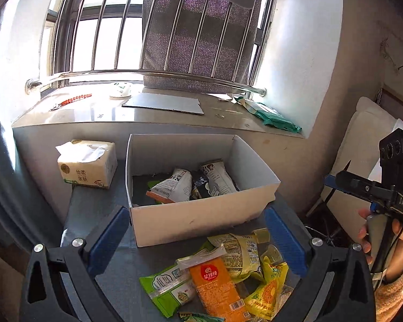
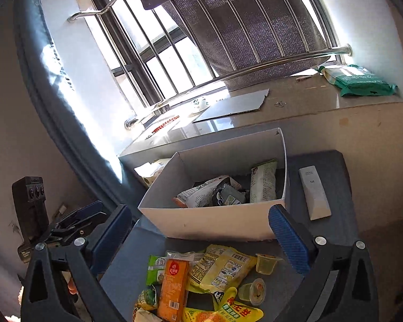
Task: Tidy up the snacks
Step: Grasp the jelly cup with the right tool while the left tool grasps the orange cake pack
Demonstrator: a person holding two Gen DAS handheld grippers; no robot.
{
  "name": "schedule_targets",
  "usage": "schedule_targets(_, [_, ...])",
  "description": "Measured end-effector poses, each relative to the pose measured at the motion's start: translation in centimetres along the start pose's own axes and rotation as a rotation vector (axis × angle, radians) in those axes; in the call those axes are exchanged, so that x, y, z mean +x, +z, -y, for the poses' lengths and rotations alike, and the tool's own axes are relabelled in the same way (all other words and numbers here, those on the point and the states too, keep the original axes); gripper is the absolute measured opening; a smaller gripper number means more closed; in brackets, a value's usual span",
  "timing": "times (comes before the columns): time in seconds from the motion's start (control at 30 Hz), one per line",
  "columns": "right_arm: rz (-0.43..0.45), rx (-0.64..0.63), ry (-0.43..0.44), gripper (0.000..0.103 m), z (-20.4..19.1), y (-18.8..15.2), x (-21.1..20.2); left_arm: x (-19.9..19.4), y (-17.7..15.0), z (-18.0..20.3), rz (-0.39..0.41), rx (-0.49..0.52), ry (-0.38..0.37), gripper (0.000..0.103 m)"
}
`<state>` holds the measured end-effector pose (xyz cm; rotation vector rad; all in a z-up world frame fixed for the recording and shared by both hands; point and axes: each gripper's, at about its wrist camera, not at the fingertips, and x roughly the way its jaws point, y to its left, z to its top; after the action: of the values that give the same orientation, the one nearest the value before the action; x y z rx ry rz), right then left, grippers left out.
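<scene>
A white cardboard box [image 1: 201, 220] [image 2: 215, 222] stands on the dark table and holds two white snack packets [image 1: 174, 185] and a dark one. In front of it lies a loose pile: an orange packet [image 1: 215, 284] [image 2: 173, 287], a green packet [image 1: 166, 287], yellow packets [image 2: 223, 268] and two jelly cups [image 2: 266, 263]. My left gripper [image 1: 196, 212] hangs open above the pile, with nothing held. My right gripper [image 2: 198, 210] is also open and holds nothing. Each gripper shows at the edge of the other's view: the right [image 1: 335, 179], the left [image 2: 88, 212].
A tissue pack [image 1: 87, 163] sits left of the box and a white remote-like bar [image 2: 314, 193] right of it. Behind runs a window sill with a cardboard sheet [image 1: 164, 103], a cup [image 1: 121, 90] and a green bag [image 1: 271, 118]. A blue curtain [image 2: 67, 107] hangs at the left.
</scene>
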<state>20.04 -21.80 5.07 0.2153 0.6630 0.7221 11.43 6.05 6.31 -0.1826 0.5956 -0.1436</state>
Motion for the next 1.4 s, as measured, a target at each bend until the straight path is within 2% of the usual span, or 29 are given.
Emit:
schedule_targets(0.17, [-0.008,-0.057,-0.011,0.103,-1.3,-5.5,-3.5,-3.4,-4.9,1.6,0.002,0.011,-0.009,0.103])
schedule_targets(0.33, [-0.021,-0.050,-0.076,0.103,-1.3,-10.3,-5.4,-5.4,-9.2,2.4,-0.008,-0.009,0.000,0.103])
schedule_targets(0.47, [-0.037,0.002,-0.104,0.103,-0.2,-13.4,-6.1,-5.9,-11.6,2.0,-0.032,-0.051,0.006,0.103])
schedule_targets(0.63, [-0.127,0.042,-0.137,0.103,1.6,-15.5,-4.4,-4.9,-13.3,1.8,-0.083,-0.073,-0.001,0.103])
schedule_targets(0.73, [-0.165,0.035,-0.167,0.103,2.3,-15.7,-2.9,-4.2,-13.7,1.7,-0.100,-0.087,-0.010,0.103])
schedule_targets(0.8, [-0.190,0.030,-0.158,0.103,2.9,-15.3,-1.8,-3.7,-13.8,1.8,-0.114,-0.090,-0.020,0.103])
schedule_targets(0.97, [-0.223,0.105,-0.121,0.103,5.5,-12.2,2.0,-2.8,-13.8,2.0,-0.135,-0.091,-0.017,0.103])
schedule_targets(1.17, [-0.243,0.196,-0.135,0.103,8.2,-8.4,7.4,-1.4,-13.7,2.2,-0.159,-0.091,-0.026,0.103])
schedule_targets(1.4, [-0.374,0.179,-0.268,0.103,10.0,-7.2,13.3,-0.1,-12.9,2.0,-0.170,-0.108,-0.024,0.103])
